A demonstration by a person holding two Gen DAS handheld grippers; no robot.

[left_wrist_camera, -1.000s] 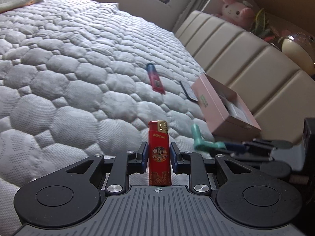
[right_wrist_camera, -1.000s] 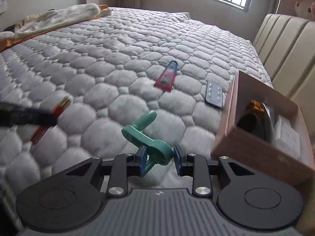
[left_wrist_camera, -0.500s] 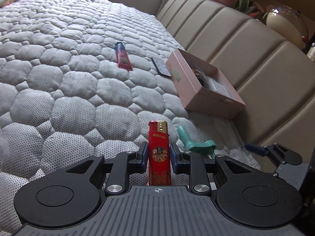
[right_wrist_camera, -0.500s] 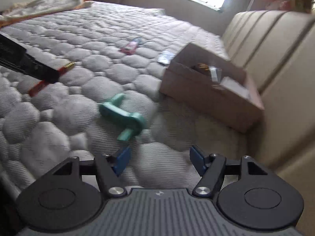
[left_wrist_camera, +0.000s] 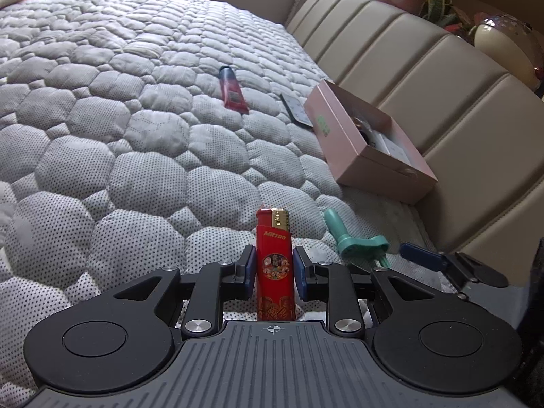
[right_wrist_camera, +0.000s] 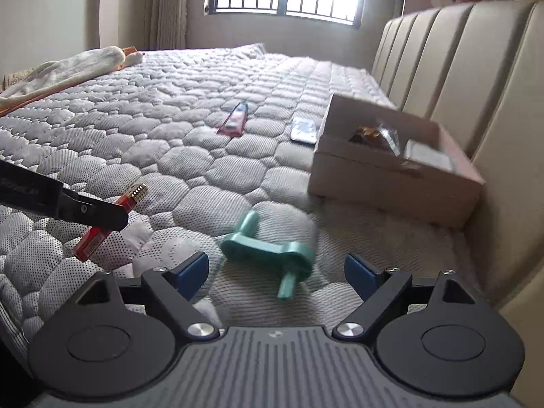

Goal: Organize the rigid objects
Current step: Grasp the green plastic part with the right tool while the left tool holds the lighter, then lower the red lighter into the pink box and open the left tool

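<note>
teal hook (right_wrist_camera: 268,253) dropped onto quilt, right tool (right_wrist_camera: 277,268) just opened wide, left tool (left_wrist_camera: 274,267) clamping one red lighter (left_wrist_camera: 274,265)

The things inside the pink box (right_wrist_camera: 391,183), at the right of the frame, are blurry. The lighter's (left_wrist_camera: 274,265) bottom hides behind the gripper body.
</note>
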